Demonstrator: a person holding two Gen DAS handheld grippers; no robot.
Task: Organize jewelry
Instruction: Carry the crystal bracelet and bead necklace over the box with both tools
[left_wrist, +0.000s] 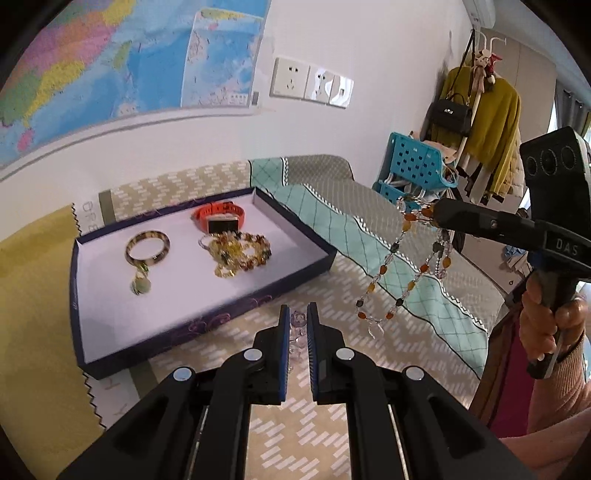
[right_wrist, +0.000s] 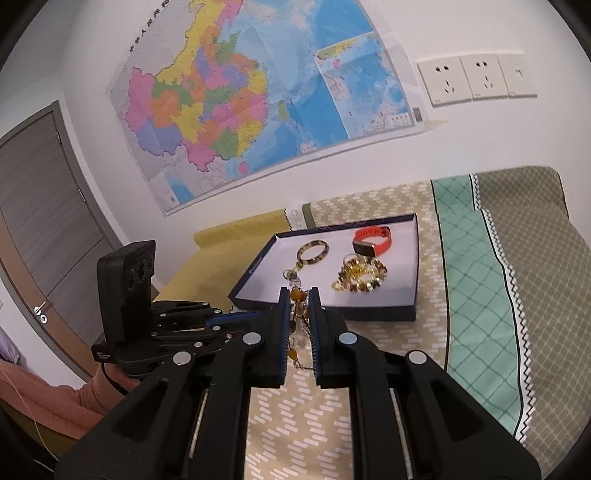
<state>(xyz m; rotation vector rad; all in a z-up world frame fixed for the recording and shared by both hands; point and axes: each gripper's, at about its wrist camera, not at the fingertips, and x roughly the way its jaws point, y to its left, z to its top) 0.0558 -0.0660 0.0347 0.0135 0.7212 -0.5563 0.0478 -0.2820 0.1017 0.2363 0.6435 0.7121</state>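
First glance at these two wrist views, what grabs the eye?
The long amber-and-clear bead necklace, strung in the air between both grippers: the right gripper is shut on one end, the left gripper on the clear-bead end. Behind it, a dark blue tray on the patterned cloth holds an orange watch, a bangle and a pile of yellow beads.

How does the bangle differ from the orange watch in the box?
The bangle is a rigid mottled brown-and-cream ring with a pale pendant hanging from it; the watch is a bright orange strap with a dark rectangular face. The bangle lies flat toward the box's left; the watch stands on edge near the back wall. Both are closed loops resting on the white lining.
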